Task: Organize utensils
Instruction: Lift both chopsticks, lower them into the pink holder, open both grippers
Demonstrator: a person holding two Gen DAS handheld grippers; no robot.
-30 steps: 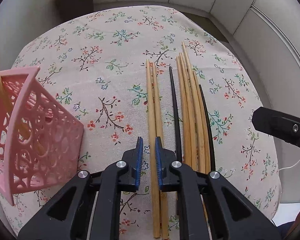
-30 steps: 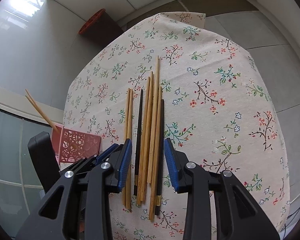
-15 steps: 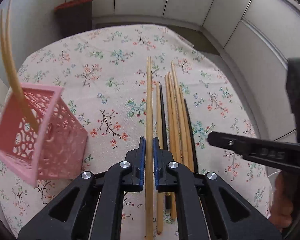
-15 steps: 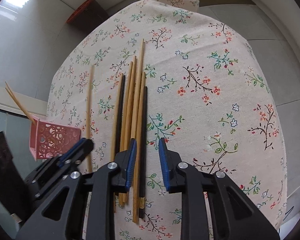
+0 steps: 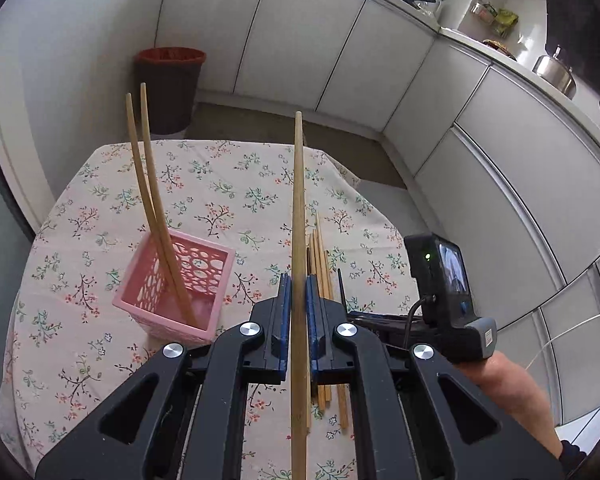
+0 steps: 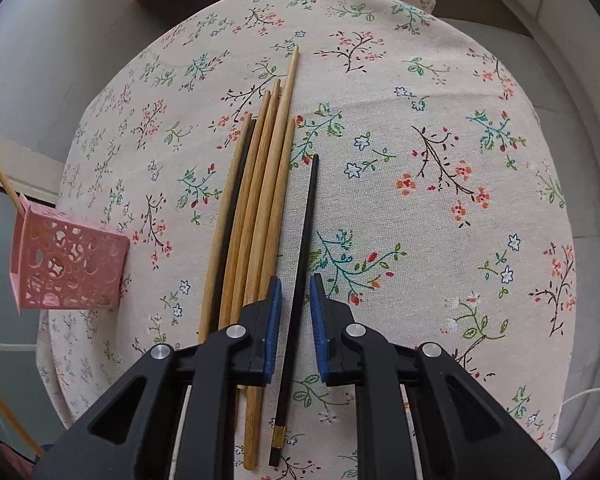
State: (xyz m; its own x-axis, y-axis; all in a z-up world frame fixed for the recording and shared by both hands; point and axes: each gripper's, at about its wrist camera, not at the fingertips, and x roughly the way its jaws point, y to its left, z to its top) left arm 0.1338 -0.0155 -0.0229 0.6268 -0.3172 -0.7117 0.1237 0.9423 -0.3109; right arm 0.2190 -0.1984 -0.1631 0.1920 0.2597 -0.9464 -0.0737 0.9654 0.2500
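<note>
Right of the right gripper (image 6: 296,308) the floral tablecloth (image 6: 440,208) lies bare; on its left, wooden chopsticks (image 6: 260,184), then pink basket (image 6: 68,264).

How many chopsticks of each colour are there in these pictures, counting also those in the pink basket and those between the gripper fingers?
Wooden chopsticks: 8
Black chopsticks: 2
Total: 10
</note>
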